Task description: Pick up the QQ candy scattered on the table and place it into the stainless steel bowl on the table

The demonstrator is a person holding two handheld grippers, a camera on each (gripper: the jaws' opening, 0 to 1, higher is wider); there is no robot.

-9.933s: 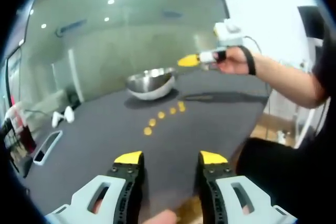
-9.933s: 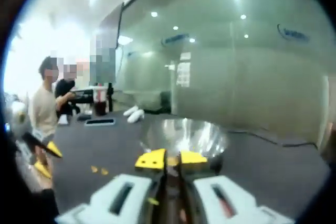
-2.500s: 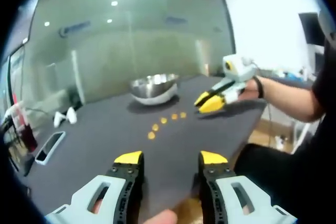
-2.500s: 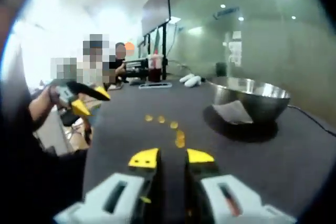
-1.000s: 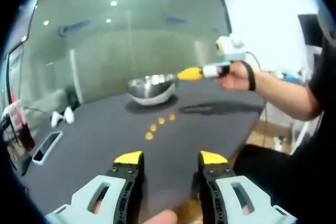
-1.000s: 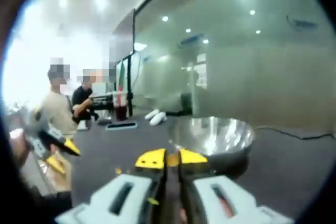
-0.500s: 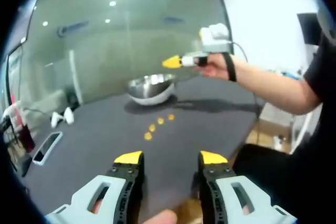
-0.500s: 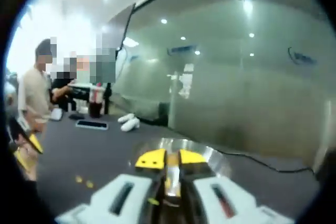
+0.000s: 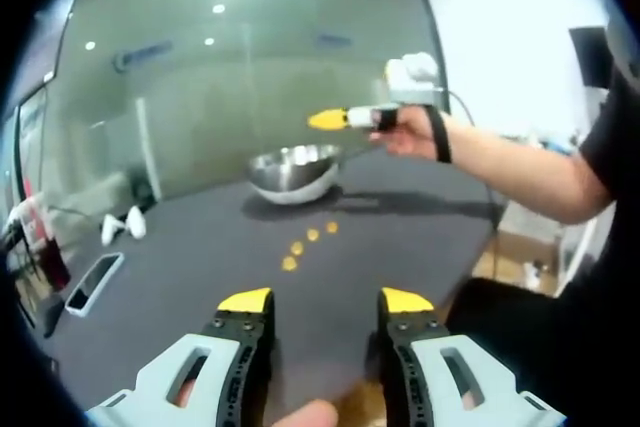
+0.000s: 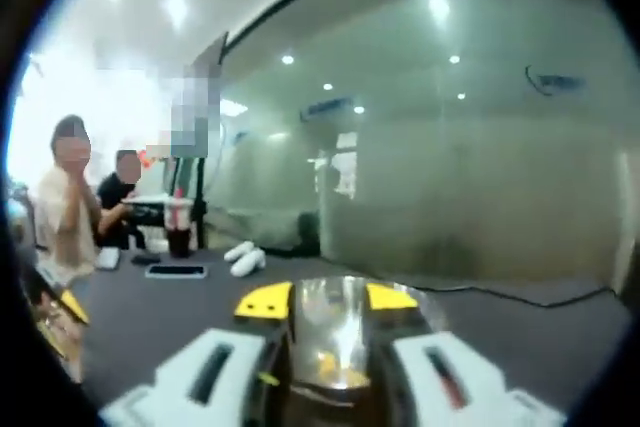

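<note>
Candy (image 9: 311, 235) lies on the dark table (image 9: 200, 257), three small yellow pieces in a short row, on the near side of the bowl (image 9: 294, 170) and a little apart from it. The bowl is shiny steel and sits on the table in front of the big glass wall (image 9: 230, 77).

In the left gripper view, the left tongs (image 9: 326, 301) are at the bottom, over the near edge of the table, well apart from the bowl. Their yellow tips are wide apart and nothing is between them.

The right tongs (image 9: 329, 119) come in from the right side, held by a hand (image 9: 408, 132) with a black strap on the wrist. They hang in the air just above the bowl, with the yellow tips pointing over it. From here I cannot tell how far apart the tips are.

In the right gripper view, the right tongs (image 10: 327, 299) are spread apart, right over the bowl (image 10: 340, 347). The inside of the bowl shows between them, and some yellow candy (image 10: 328, 365) lies in the bottom of it. Nothing is held in the tongs.

Past the bowl, on the far part of the table, there are a phone (image 9: 93, 282), a red drink cup (image 10: 179, 225) and two small white things (image 9: 120, 226). People (image 10: 90, 207) sit beside that far end of the table.
</note>
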